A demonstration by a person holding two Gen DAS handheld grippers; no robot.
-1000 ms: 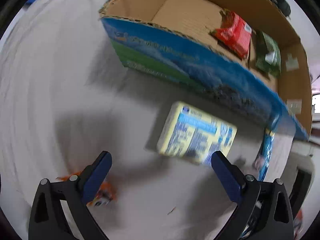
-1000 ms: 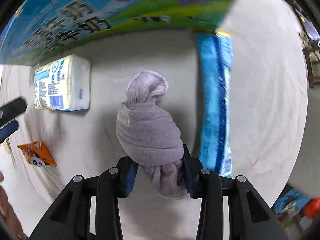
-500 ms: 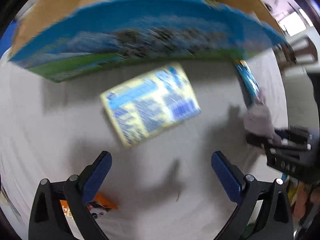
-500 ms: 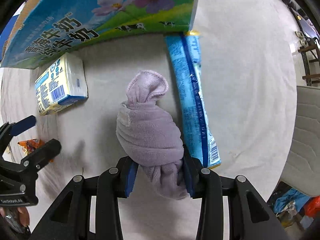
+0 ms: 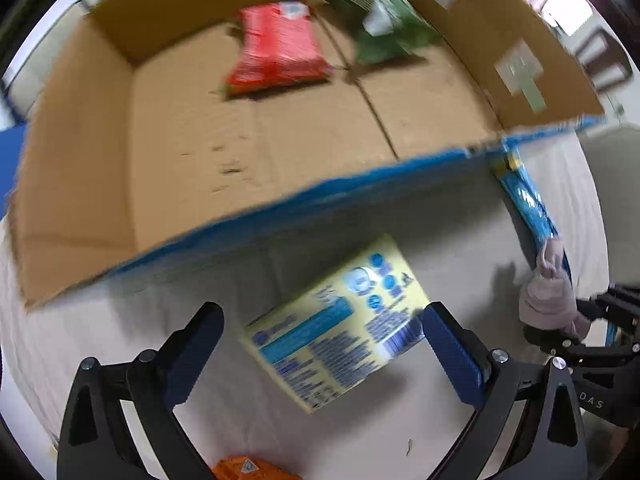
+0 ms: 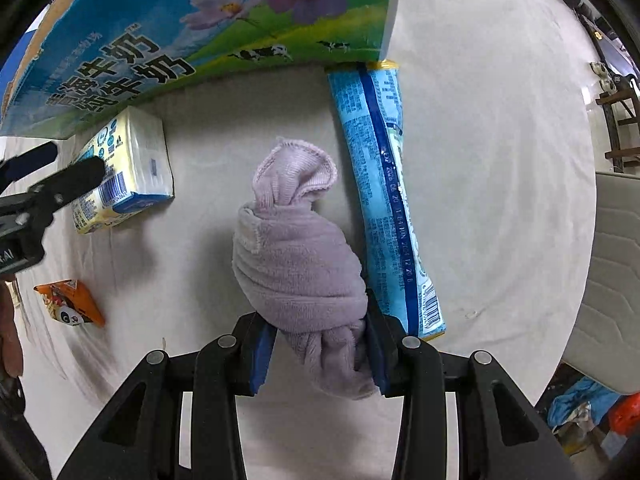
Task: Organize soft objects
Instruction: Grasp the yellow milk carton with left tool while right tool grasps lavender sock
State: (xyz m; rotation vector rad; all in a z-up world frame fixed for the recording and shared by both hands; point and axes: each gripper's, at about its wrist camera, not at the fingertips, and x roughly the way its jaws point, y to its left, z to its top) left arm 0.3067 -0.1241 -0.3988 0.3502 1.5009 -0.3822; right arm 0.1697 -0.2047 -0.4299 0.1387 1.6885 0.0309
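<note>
My right gripper (image 6: pixel 318 344) is shut on a knotted lilac towel (image 6: pixel 298 256), held above the white cloth; the towel also shows at the right of the left wrist view (image 5: pixel 548 300). My left gripper (image 5: pixel 320 344) is open and empty, its jaws spread either side of a yellow-and-blue tissue pack (image 5: pixel 336 336) that lies on the cloth below the box. The tissue pack shows in the right wrist view (image 6: pixel 124 172) too. An open cardboard box (image 5: pixel 72 184) with a blue printed outside (image 6: pixel 192 36) stands behind, holding a red packet (image 5: pixel 276 52) and a green packet (image 5: pixel 384 28).
A long blue snack packet (image 6: pixel 384 184) lies on the cloth beside the box corner, just right of the towel. A small orange packet (image 6: pixel 68 300) lies at the near left, also at the bottom of the left wrist view (image 5: pixel 248 470). A padded white seat (image 6: pixel 616 272) is at the right.
My left gripper has swung and risen so the box interior now fills its view, with the tissue pack between its jaws. My right gripper has drawn back slightly, still holding the towel.
</note>
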